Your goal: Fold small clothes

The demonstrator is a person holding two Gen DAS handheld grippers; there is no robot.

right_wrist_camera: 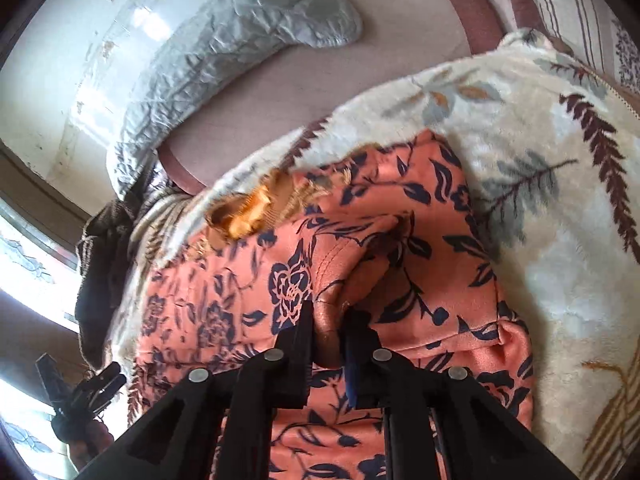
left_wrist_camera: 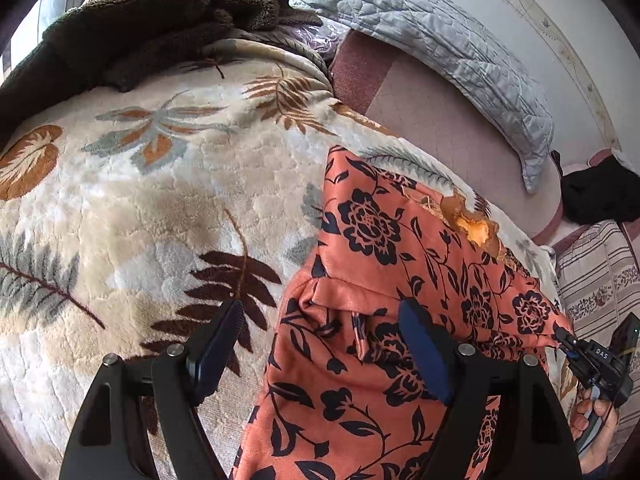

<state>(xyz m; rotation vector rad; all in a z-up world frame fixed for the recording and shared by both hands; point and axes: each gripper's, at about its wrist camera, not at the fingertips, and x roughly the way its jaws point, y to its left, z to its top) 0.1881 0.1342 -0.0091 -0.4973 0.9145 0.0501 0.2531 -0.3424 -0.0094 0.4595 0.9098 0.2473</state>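
Garment (right_wrist_camera: 400, 216) pinched, right gripper (right_wrist_camera: 326, 320); left gripper (left_wrist_camera: 320, 320) agape.

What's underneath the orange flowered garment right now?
The orange flowered garment lies on a cream leaf-print blanket, which shows all around it. Whatever sits directly beneath the fabric is covered.

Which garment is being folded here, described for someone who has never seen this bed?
On the bed, a cream plush blanket printed with leaves covers most of the surface. The garment lies on its near right part: orange-pink with dark flower prints and a tan furry collar, unlike the dark brown fleece heaped at the far end.
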